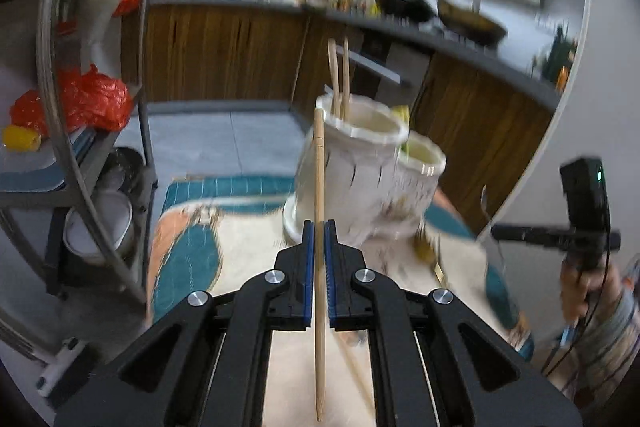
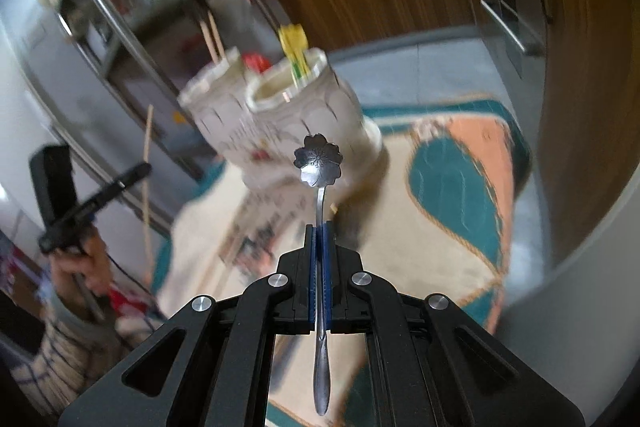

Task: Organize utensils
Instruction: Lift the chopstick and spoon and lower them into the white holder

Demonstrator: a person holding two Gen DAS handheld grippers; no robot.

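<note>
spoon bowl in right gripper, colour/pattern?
Dark silver spoon, flower-shaped bowl with engraved petals; right wrist view.

Right gripper (image 2: 319, 227) clamps a flower-bowled metal spoon (image 2: 319, 163) upright before a white two-compartment utensil holder (image 2: 276, 115).

Both views: even, moderately dim indoor light, no hard shadows. Strong fisheye bending and black vignette at the corners. Left tool (image 1: 319, 227) and right tool (image 2: 319, 230) are sharp. Everything beyond them is smeared by motion blur, worst on the white holder (image 2: 280, 115). Mild glare on the spoon (image 2: 319, 163).
</note>
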